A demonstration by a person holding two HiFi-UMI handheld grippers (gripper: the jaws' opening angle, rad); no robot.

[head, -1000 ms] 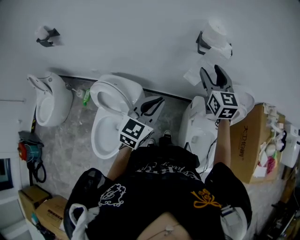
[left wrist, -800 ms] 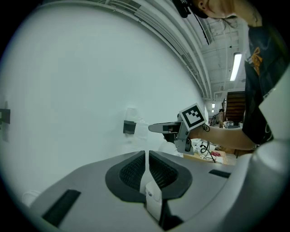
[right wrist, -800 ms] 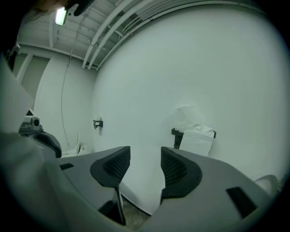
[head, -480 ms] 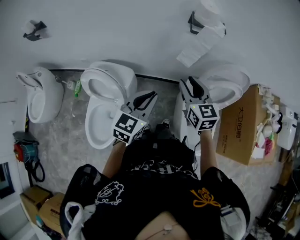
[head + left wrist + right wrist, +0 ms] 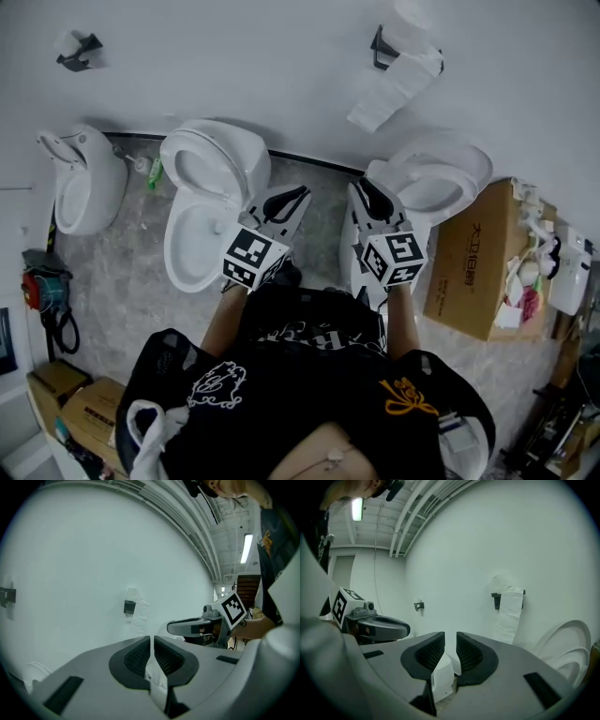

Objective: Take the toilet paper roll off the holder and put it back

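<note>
The white toilet paper roll (image 5: pixel 414 21) sits on its black wall holder (image 5: pixel 379 42), and a long loose tail (image 5: pixel 389 86) hangs down the wall. The right gripper view has the roll (image 5: pixel 509 591) ahead and to the right, well beyond reach. My right gripper (image 5: pixel 367 195) is held low over a toilet, its jaws (image 5: pixel 450 638) just having been closing to a narrow gap with nothing between them. My left gripper (image 5: pixel 287 201) hovers beside it with its jaws (image 5: pixel 152 640) together and empty. The left gripper view shows the roll (image 5: pixel 137 609) far off on the wall.
Three white toilets stand along the wall: left (image 5: pixel 80 187), middle with its lid up (image 5: pixel 214 169), right (image 5: pixel 439 173). A cardboard box (image 5: pixel 473 267) stands at the right. A second black holder (image 5: pixel 80 49) is on the wall at the far left. A green bottle (image 5: pixel 155 172) lies on the floor.
Both grippers have dropped and drawn back from the wall. The right one has left the hanging paper tail and its wide jaws have narrowed. The roll stays on the holder.
</note>
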